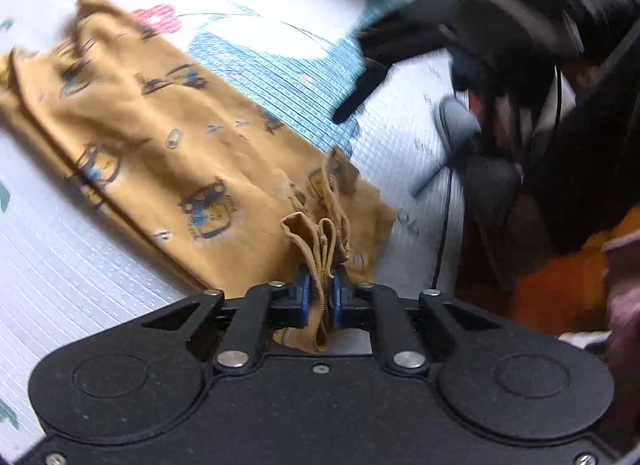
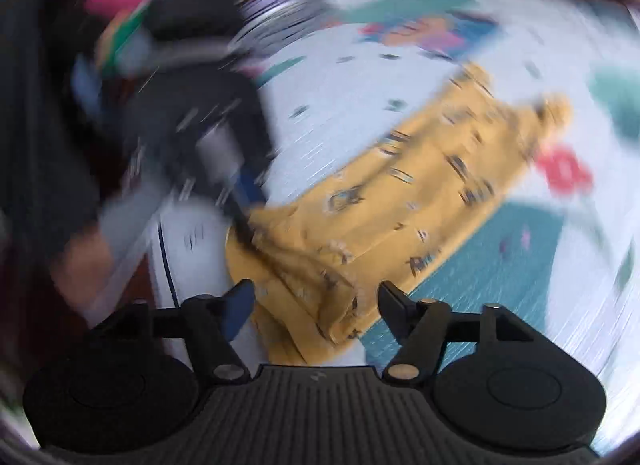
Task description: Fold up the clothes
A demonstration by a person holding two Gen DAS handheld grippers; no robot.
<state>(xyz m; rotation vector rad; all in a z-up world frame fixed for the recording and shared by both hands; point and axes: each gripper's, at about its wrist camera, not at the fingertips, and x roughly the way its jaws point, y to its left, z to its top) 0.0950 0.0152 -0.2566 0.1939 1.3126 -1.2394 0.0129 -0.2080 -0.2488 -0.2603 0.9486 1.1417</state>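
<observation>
A mustard-yellow printed garment (image 1: 168,137) lies mostly flat on the mat, one ribbed edge bunched upward.

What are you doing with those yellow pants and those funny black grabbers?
A person is folding a mustard-yellow printed garment that lies on a patterned play mat, with a grabber in each hand. The left gripper is shut on the garment's bunched edge. The right gripper is open, its fingers on either side of the cloth without pinching it. That view is blurred, so fine detail is hard to tell.
</observation>
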